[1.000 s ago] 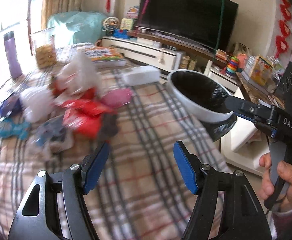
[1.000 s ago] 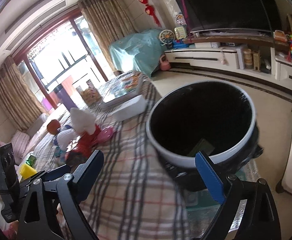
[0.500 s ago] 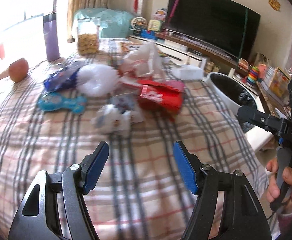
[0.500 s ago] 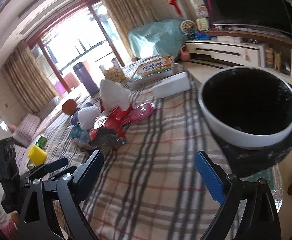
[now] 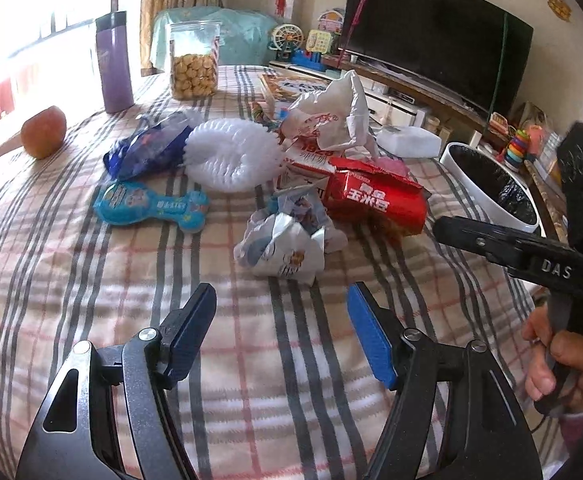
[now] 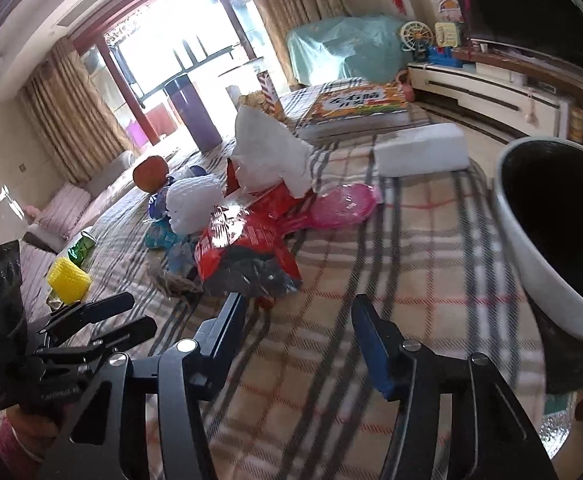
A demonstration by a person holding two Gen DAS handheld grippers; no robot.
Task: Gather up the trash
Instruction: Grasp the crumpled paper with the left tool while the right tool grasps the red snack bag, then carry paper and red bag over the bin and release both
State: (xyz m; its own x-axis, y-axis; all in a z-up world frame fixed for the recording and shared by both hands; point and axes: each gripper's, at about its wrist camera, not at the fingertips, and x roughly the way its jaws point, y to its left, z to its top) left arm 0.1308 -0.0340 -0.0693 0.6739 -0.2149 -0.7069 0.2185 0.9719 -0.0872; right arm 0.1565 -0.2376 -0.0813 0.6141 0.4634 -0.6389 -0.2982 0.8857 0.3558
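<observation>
Standing beside plaid table [image 5: 91, 280]: black-lined white bin [image 5: 491, 184], contents unseen.

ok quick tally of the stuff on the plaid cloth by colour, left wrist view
red: 1, carton
white: 4, foam net, bag, box, crumpled wrapper
blue: 2, pouch, bone pack
purple: 1, flask
orange-red: 1, apple
clear: 1, snack jar
total: 10

Both tongs angled downward, nothing between their jaws

The left tongs [image 5: 281, 320] stand parted and empty. The right tongs [image 6: 297, 322] are closing, also empty. In the left wrist view, the right hand [image 5: 563, 364] at 4 o'clock grips its handle.
</observation>
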